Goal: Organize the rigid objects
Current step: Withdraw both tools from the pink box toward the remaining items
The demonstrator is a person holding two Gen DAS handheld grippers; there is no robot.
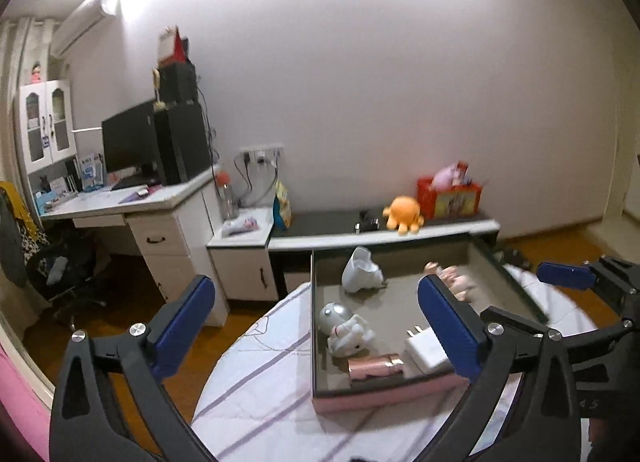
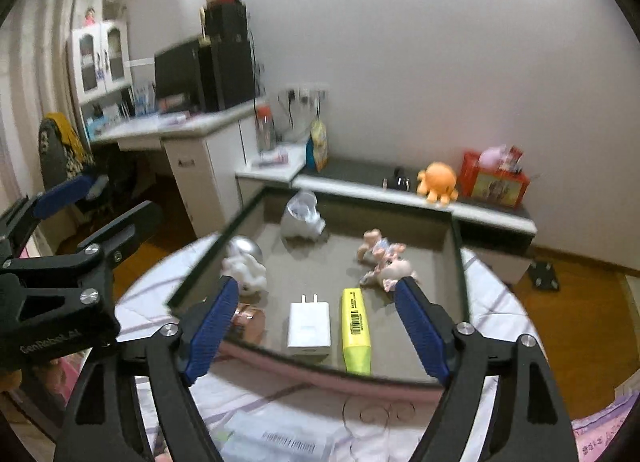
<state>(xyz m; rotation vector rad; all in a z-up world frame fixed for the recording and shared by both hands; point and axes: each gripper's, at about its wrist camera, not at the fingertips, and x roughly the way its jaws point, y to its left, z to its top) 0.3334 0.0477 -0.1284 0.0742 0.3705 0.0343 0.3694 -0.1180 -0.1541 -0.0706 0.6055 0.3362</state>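
A: Inside the tray (image 2: 460, 262) on the bed (image 2: 492, 310): charger (image 2: 309, 328), yellow highlighter (image 2: 355, 332), pink tube (image 1: 374, 367), a few figurines (image 2: 384, 262).

B: And the tools?

A: Left tool (image 1: 316, 326) and right tool (image 2: 316, 328) both spread wide, gripping nothing.

The left claw (image 1: 316, 326) stands wide open, its blue-padded fingers (image 1: 182, 326) spread far apart with nothing gripped between them, tilted slightly downward. The right claw (image 2: 316, 326) is also spread, its blue pads (image 2: 422, 330) apart and pressing on nothing, angled more steeply down. The two claws hang side by side, close together.
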